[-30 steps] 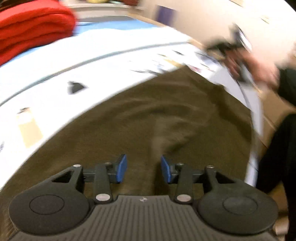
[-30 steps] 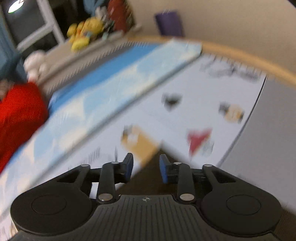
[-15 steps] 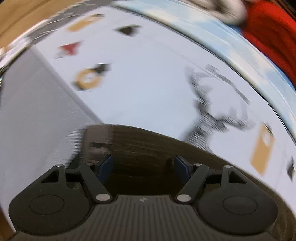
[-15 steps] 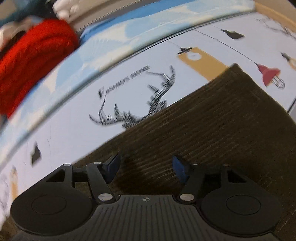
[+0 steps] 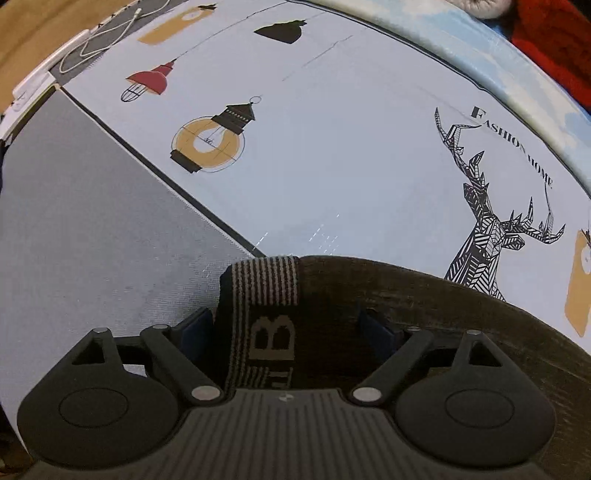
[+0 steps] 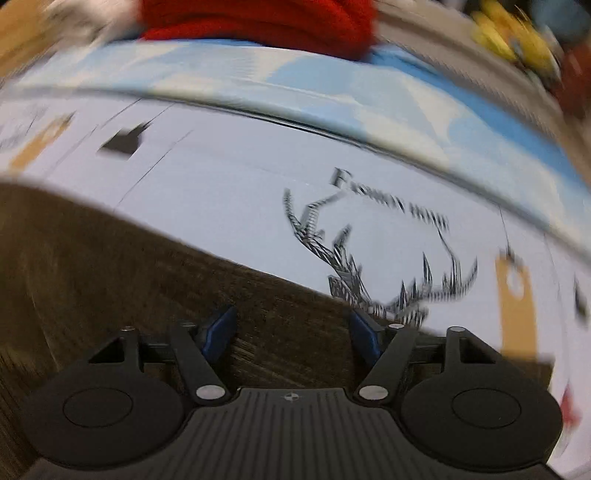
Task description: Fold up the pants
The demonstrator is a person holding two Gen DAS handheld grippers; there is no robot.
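Observation:
The dark olive-brown pants (image 5: pixel 424 306) lie flat on a white printed cloth (image 5: pixel 332 155). Their striped elastic waistband (image 5: pixel 266 288), with a large letter on it, shows at the left corner in the left wrist view. My left gripper (image 5: pixel 286 325) hovers over that waistband corner, its jaws opening, the band lying between the blue pads but not pinched. In the blurred right wrist view the pants (image 6: pixel 110 266) fill the lower left. My right gripper (image 6: pixel 291 330) stands over their far edge, jaws opening, pads apart above the fabric.
The cloth carries a deer print (image 5: pixel 491 229) and lantern prints (image 5: pixel 210 140). A grey surface (image 5: pixel 85 221) borders it on the left, with a white cable (image 5: pixel 96 44) beyond. A red folded blanket (image 6: pixel 258 22) and yellow plush toys (image 6: pixel 513 33) lie at the far side.
Both grippers have swung and rolled over the pants, from their middle and a corner to the waistband edge, and their jaws have spread wider. The deer print now lies ahead of both.

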